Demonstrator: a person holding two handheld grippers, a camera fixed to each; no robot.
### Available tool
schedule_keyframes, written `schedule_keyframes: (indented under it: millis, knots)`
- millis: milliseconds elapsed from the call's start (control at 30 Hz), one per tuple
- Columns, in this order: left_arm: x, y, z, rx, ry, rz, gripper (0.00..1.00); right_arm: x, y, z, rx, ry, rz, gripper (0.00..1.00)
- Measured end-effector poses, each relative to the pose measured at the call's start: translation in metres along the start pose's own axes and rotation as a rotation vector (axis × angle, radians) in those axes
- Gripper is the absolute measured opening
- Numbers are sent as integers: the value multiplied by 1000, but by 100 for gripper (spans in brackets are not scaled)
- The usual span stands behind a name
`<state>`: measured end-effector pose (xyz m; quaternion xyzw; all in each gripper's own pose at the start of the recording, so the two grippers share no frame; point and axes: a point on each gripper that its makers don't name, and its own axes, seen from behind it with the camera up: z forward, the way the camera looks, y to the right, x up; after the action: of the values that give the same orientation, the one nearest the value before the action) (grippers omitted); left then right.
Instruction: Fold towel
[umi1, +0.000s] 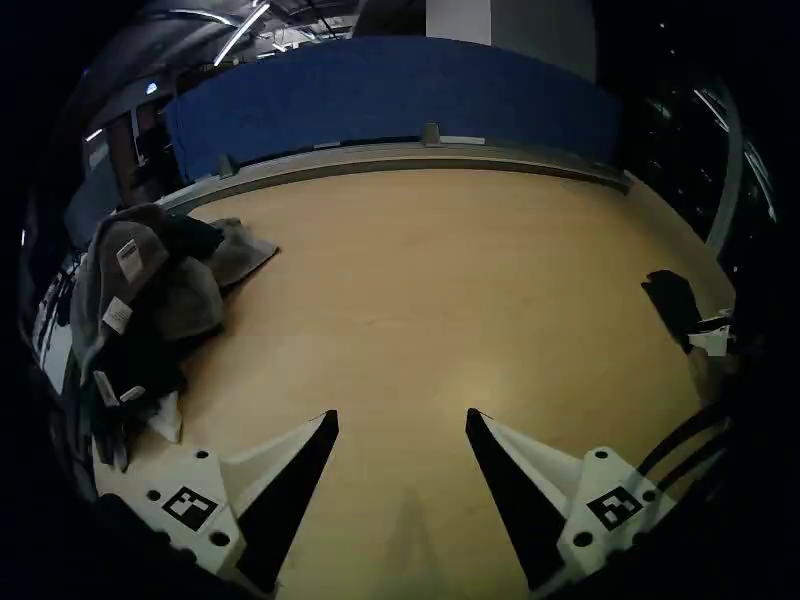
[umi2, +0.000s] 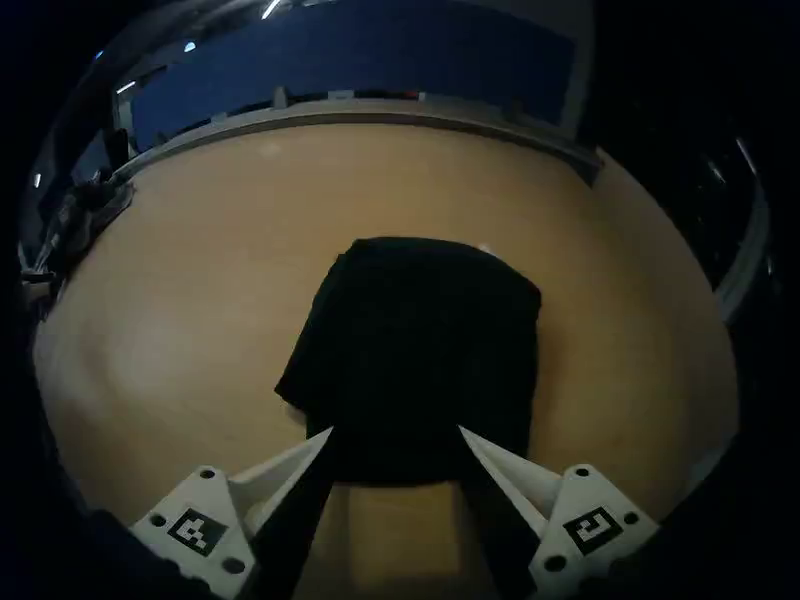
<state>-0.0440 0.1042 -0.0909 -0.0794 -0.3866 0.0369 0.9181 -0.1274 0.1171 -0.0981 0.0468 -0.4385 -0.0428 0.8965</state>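
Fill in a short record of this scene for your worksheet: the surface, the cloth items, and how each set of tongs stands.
surface: wooden table, blue partition behind it
folded item: dark towel, lying flat on the table in a compact rectangle
waiting stock: heap of grey and dark cloths, crumpled near the table's edge
left tongs: open, over bare table
right tongs: open, tips on either side of the dark towel's near edge
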Motion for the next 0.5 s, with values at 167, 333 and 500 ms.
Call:
schedule_keyframes:
  millis: [167, 333, 500]
  knots:
    - [2, 0, 0, 2, 0, 0, 95, -1, -1, -1, 11, 16, -7, 78]
    - [3, -1, 0, 1, 3, 0, 95, 2, -1, -5, 23, 16, -6, 78]
    - [4, -1, 0, 4, 3, 0, 95, 30, 2, -12, 23, 71, 1, 83]
